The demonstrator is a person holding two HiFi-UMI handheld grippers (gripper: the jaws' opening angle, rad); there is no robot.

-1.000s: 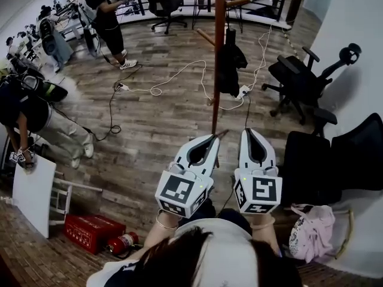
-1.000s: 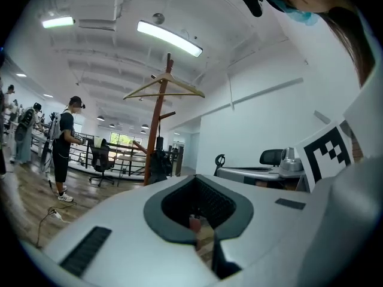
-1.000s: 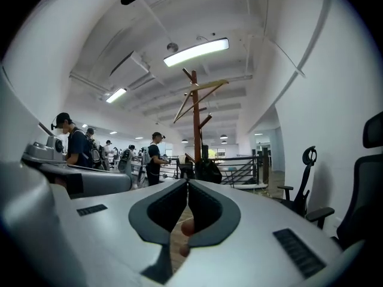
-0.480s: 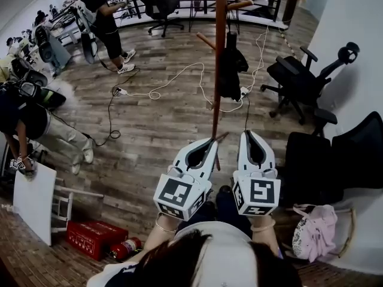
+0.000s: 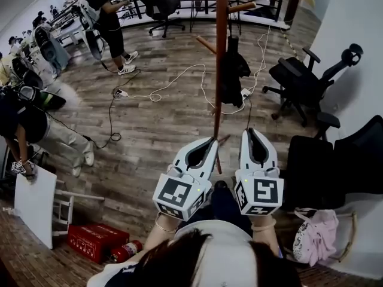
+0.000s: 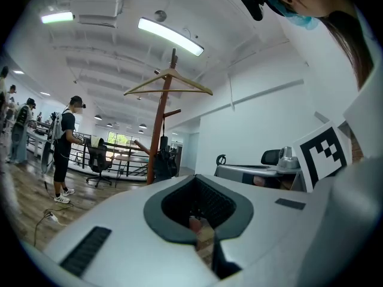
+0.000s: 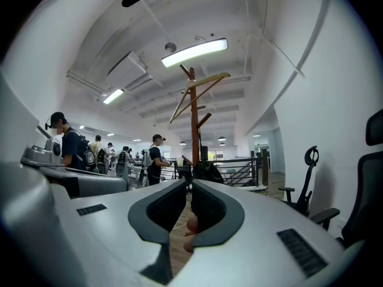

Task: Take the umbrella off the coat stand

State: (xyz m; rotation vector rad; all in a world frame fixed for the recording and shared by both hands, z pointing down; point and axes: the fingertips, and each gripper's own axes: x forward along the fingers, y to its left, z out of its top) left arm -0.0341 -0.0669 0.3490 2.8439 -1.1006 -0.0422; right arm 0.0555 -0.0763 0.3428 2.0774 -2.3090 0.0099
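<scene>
Right gripper point(image 5: 250, 133) nearer coat stand point(image 5: 220, 40), lamp point(image 7: 194, 52) only in gripper views

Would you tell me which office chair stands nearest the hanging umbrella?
The black office chair with a headrest, just right of the umbrella; the others stand farther off.

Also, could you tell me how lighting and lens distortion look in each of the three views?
Head view: even daylight, strong fisheye bending the floorboards, coat stand sharp. Left gripper view: ceiling light blown out, corners dark, umbrella only a silhouette. Right gripper view: similar glare from its ceiling light, black vignette at the edges.
</scene>
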